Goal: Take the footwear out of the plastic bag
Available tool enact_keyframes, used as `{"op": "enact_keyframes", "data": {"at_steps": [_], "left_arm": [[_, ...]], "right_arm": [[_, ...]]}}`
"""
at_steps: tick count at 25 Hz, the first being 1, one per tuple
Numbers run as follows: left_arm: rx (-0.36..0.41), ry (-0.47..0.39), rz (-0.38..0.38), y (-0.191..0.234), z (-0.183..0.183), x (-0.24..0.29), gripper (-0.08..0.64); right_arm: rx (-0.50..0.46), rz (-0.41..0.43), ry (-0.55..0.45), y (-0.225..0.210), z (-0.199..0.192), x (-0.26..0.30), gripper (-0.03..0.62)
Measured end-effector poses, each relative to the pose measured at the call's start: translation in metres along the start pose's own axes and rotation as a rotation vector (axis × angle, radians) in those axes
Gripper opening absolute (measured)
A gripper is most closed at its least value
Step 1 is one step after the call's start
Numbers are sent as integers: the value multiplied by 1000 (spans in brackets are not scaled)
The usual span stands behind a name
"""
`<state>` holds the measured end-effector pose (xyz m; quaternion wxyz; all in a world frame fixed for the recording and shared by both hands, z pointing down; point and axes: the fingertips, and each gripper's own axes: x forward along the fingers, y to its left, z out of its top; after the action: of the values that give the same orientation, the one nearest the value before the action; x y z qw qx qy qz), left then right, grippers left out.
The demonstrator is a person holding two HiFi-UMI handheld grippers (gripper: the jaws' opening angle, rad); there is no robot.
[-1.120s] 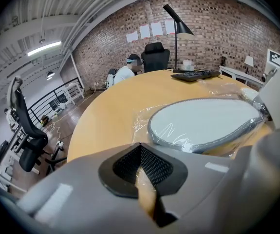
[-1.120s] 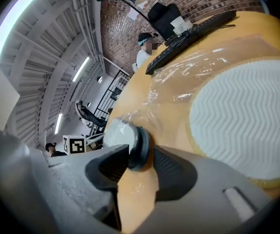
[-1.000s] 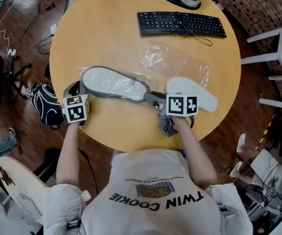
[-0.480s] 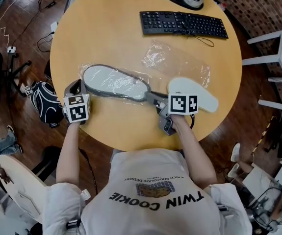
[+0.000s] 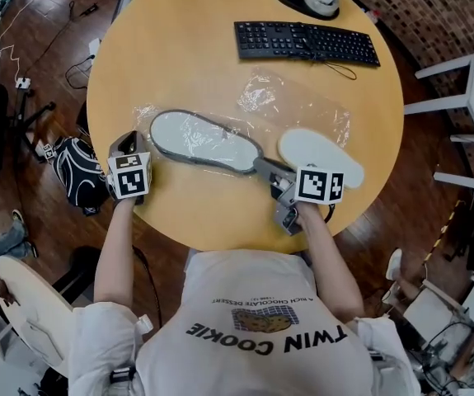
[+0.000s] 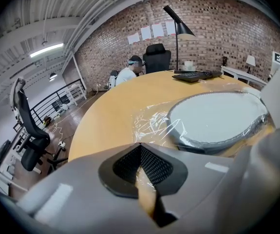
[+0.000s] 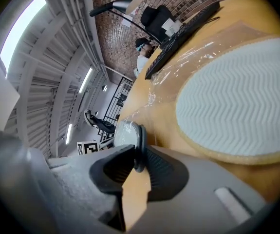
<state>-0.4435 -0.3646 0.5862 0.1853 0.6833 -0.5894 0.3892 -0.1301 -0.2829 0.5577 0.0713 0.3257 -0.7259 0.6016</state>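
The right gripper (image 7: 138, 155) is closing its jaws on the rim of the slipper (image 7: 128, 132), while the left gripper (image 6: 140, 152), jaws together, pinches the plastic bag (image 6: 148, 126).

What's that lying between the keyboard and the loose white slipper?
Crumpled clear plastic, flat on the table between keyboard and white slipper; the head view shows it.

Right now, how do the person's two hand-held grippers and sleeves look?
The left gripper and the right gripper have grey plastic bodies with black textured pads. Each carries a white cube printed with black square markers. The person wears a white short-sleeved T-shirt with dark lettering.
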Motion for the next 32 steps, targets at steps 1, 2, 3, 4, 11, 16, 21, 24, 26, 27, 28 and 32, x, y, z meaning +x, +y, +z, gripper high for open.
{"op": "enact_keyframes", "data": {"at_steps": [1, 2, 3, 4, 11, 16, 21, 24, 26, 27, 28, 32], "left_arm": [[0, 2, 3, -1, 0, 0, 4], [-1, 2, 7, -1, 0, 1, 3], [-1, 2, 9, -1, 0, 1, 3], [-1, 1, 11, -1, 0, 1, 3], [-6, 10, 35, -1, -3, 1, 3], [-9, -2, 64, 1, 1, 0, 3], [10, 3, 72, 0, 5, -1, 3], [16, 1, 77, 1, 7, -1, 5], [-12, -42, 87, 0, 15, -12, 5], [-43, -75, 84, -4, 21, -20, 5], [-75, -109, 72, -10, 28, -28, 5], [-123, -191, -30, -64, 45, -52, 5]], "right_arm": [[0, 1, -6, -1, 0, -3, 71], [-1, 1, -12, -2, -1, -7, 69], [-1, 1, -19, -4, -1, -11, 69], [0, -1, -25, -6, -2, -16, 69], [-2, -10, -61, -17, -2, -52, 67], [-21, -19, -71, -26, -3, -72, 67], [-16, -18, -82, -36, -6, -94, 66], [-24, -20, -73, -38, -8, -96, 66], [-24, -17, -72, -38, -8, -96, 66], [-22, -11, -75, -37, -8, -95, 66], [-22, -4, -77, -36, -8, -95, 66], [-37, -19, -77, -39, -6, -95, 66]]}}
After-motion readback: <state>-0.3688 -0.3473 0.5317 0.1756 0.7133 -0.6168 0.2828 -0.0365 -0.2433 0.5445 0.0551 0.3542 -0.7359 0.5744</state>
